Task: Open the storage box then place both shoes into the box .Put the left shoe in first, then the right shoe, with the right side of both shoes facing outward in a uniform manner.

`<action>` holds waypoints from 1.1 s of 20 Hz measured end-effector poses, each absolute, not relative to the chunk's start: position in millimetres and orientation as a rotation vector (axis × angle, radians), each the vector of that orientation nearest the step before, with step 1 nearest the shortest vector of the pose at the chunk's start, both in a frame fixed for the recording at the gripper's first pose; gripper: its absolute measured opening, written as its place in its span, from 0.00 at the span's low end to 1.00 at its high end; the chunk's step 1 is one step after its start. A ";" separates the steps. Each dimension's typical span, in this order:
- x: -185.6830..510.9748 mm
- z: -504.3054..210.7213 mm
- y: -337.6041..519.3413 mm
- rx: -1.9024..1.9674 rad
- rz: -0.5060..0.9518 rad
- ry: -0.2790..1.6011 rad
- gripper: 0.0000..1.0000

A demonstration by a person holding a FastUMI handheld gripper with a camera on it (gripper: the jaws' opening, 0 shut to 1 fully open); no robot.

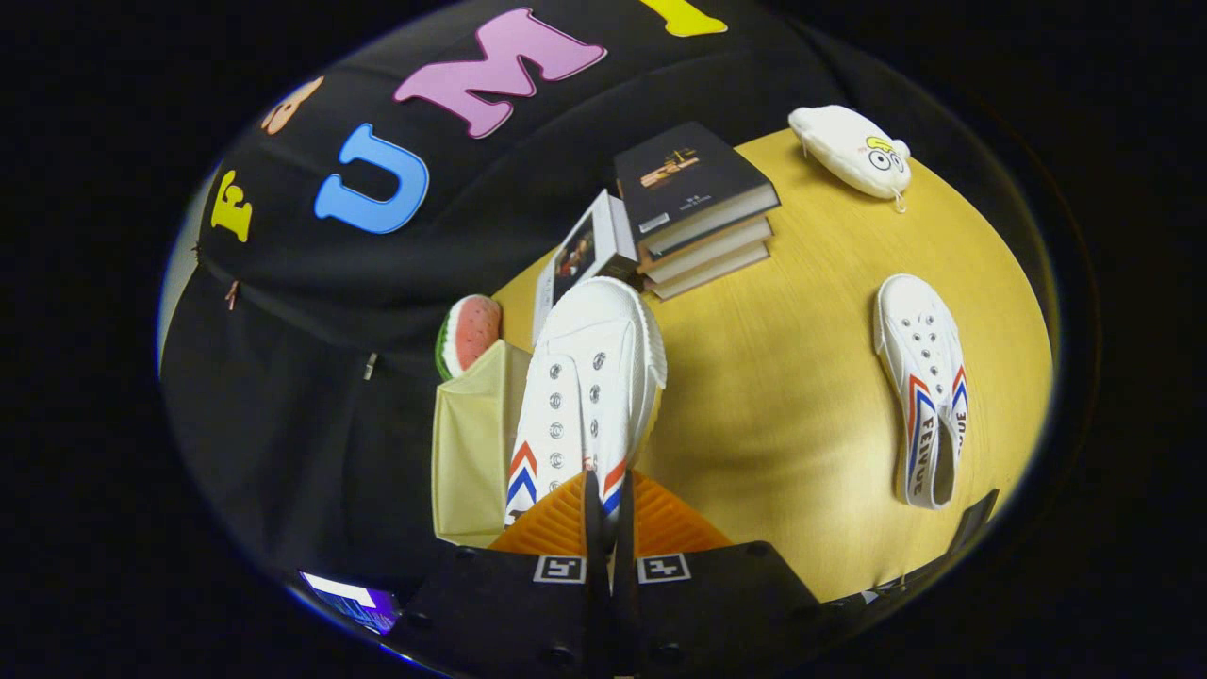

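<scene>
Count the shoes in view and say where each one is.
2. One shoe is clamped between the fingers of the gripper, held up beside the open cream box. The other shoe lies on the table, off beyond the fingers. None looks hidden.

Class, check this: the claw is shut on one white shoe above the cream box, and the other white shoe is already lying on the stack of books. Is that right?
Not quite. The other white shoe lies on the yellow table, apart from the stack of books. The rest holds: the gripper view shows the claw shut on one white shoe above the cream box.
</scene>
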State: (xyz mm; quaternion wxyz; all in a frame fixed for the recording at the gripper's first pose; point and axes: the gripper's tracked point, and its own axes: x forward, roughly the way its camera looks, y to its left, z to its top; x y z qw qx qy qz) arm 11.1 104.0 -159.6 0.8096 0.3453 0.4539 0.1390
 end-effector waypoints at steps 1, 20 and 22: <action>14.7 -145.9 116.8 0.734 0.314 0.956 0.05; 24.9 -204.5 339.3 0.655 0.372 1.107 0.05; 27.5 -214.0 342.2 0.680 0.355 1.125 0.05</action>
